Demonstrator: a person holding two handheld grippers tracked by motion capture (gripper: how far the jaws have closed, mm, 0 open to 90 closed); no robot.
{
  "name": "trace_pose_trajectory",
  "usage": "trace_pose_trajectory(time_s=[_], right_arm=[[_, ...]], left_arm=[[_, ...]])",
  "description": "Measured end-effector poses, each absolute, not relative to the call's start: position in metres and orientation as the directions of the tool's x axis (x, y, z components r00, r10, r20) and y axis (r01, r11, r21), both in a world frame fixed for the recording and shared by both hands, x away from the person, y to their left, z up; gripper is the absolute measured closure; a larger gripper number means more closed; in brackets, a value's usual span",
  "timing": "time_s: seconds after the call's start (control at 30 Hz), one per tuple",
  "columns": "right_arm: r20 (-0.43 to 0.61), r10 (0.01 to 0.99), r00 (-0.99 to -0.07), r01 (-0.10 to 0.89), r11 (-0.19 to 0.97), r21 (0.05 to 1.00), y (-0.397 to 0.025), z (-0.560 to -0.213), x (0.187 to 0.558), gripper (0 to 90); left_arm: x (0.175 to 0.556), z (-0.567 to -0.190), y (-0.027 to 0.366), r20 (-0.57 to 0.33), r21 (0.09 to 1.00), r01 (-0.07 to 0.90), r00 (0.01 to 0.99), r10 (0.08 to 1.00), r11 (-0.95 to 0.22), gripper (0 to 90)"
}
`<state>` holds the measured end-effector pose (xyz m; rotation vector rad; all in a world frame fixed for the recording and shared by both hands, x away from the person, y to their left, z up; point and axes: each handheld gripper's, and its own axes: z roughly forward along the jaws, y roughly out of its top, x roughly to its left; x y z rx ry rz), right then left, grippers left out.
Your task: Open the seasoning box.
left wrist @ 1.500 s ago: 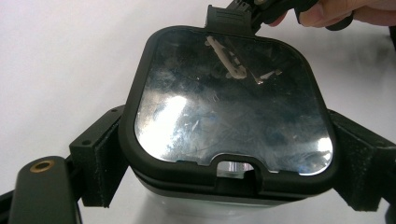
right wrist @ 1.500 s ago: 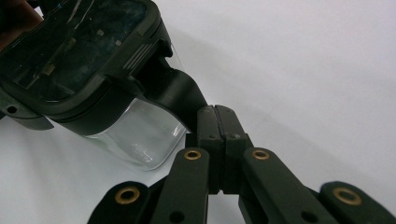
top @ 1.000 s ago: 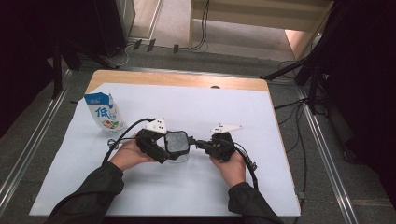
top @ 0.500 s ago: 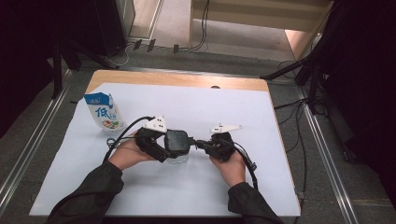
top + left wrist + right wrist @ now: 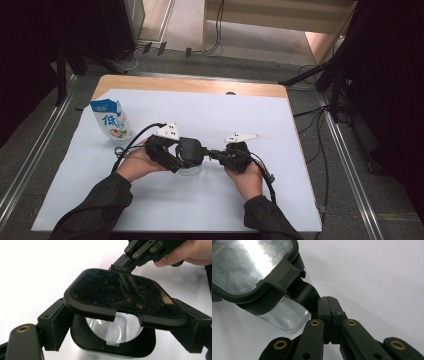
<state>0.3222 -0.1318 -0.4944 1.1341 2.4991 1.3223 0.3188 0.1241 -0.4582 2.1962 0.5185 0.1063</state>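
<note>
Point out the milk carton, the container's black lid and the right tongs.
milk carton (image 5: 112, 121): high view, on its printed front face.
black lid (image 5: 120, 293): left gripper view, on its glossy top panel.
right tongs (image 5: 328, 305): right gripper view, where the closed tips meet.

Both grippers (image 5: 172, 155) (image 5: 220, 156) meet mid-table, fingers (image 5: 328, 312) pressed together.

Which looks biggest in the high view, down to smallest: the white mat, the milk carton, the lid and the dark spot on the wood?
1. White mat.
2. Milk carton.
3. Lid, slightly smaller than the carton; gripper parts hide some, so that's unsure.
4. Dark spot.
</note>
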Motion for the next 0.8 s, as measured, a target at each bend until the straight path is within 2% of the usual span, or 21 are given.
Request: trace_pose_trajectory(time_s=[0.1, 0.23, 0.57, 0.73, 0.8], right_arm=[[0.242, 0.651, -0.719, 0.567, 0.349, 0.746, -0.132, -0.494, 0.322, 90.0], [0.243, 0.651, -0.719, 0.567, 0.348, 0.746, -0.132, -0.494, 0.322, 90.0], [0.244, 0.653, -0.717, 0.567, 0.341, 0.75, -0.132, -0.493, 0.321, 90.0], [0.249, 0.652, -0.716, 0.567, 0.336, 0.752, -0.132, -0.492, 0.32, 90.0], [0.251, 0.652, -0.715, 0.568, 0.335, 0.752, -0.132, -0.492, 0.32, 90.0]], left_arm=[[0.318, -0.454, 0.126, -0.116, 0.79, 0.327, 0.91, 0.398, -0.518, 14.7], [0.318, -0.445, 0.131, -0.147, 0.817, 0.33, 0.912, 0.383, -0.473, 26.9], [0.314, -0.437, 0.126, -0.123, 0.817, 0.291, 0.932, 0.342, -0.498, 67.2], [0.316, -0.435, 0.122, -0.135, 0.815, 0.303, 0.928, 0.347, -0.494, 78.6], [0.318, -0.434, 0.12, -0.132, 0.812, 0.303, 0.928, 0.349, -0.499, 80.3]])
